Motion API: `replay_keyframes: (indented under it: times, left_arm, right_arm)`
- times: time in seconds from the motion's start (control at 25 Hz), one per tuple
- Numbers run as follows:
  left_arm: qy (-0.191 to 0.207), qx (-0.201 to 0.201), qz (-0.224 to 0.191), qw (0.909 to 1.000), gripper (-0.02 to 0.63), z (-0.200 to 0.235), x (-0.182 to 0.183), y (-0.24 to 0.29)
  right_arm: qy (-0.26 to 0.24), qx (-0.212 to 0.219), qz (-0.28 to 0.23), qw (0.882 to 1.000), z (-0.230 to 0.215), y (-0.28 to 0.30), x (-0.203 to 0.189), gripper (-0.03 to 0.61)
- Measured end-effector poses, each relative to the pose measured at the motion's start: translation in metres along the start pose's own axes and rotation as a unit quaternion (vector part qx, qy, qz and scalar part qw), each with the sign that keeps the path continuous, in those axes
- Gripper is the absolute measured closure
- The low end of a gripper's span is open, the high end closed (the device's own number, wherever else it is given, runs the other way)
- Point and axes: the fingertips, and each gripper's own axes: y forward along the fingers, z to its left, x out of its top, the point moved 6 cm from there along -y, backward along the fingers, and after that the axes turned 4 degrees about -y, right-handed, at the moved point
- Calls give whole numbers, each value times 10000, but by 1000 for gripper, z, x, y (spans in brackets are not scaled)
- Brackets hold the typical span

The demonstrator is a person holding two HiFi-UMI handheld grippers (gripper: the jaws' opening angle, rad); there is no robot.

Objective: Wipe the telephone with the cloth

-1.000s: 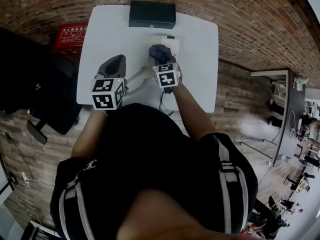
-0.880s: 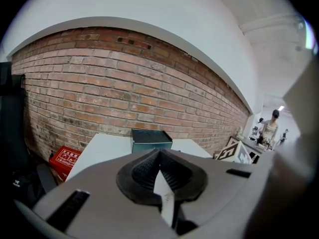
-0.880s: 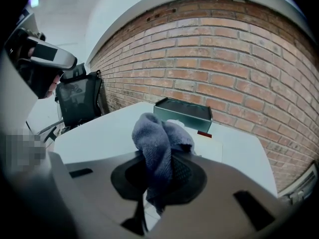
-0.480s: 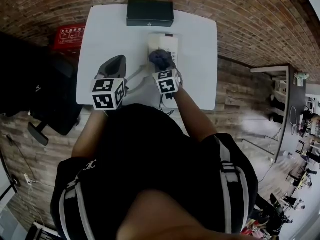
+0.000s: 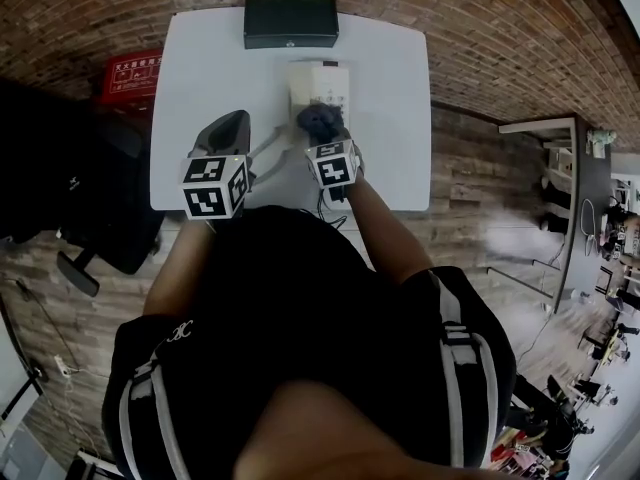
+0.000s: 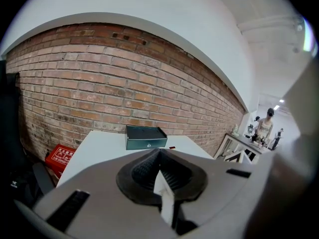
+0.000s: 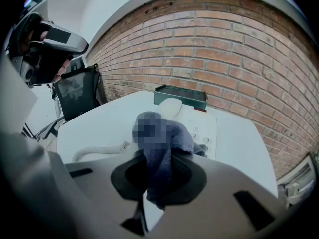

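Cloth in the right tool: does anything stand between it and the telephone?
Nothing visible does. The right tool holds the cloth directly over the near end of the telephone; the cord lies off to the left.

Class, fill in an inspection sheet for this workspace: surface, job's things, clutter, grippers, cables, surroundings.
Surface: white table, no spills seen.
Job's things: white telephone mid-table; dark cloth at its near end.
Clutter: dark green box at the far edge.
Grippers: right gripper shut on the cloth; left gripper shut, holding nothing, away from the telephone.
Cables: coiled cord lying on the table left of the telephone.
Surroundings: brick wall, red crate, black chair.
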Motion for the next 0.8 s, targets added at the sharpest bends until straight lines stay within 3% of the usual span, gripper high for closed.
replay_keyframes:
  times: [0.12, 0.8]
  left_arm:
    - [-3, -41, 14, 10000, 612, -3, -1, 1]
    - [20, -98, 16, 9999, 612, -7, 0, 1]
  right_arm:
    - [183, -14, 188, 9997, -5, 1, -12, 557]
    - [235, -32, 171, 9996, -11, 3, -17, 557]
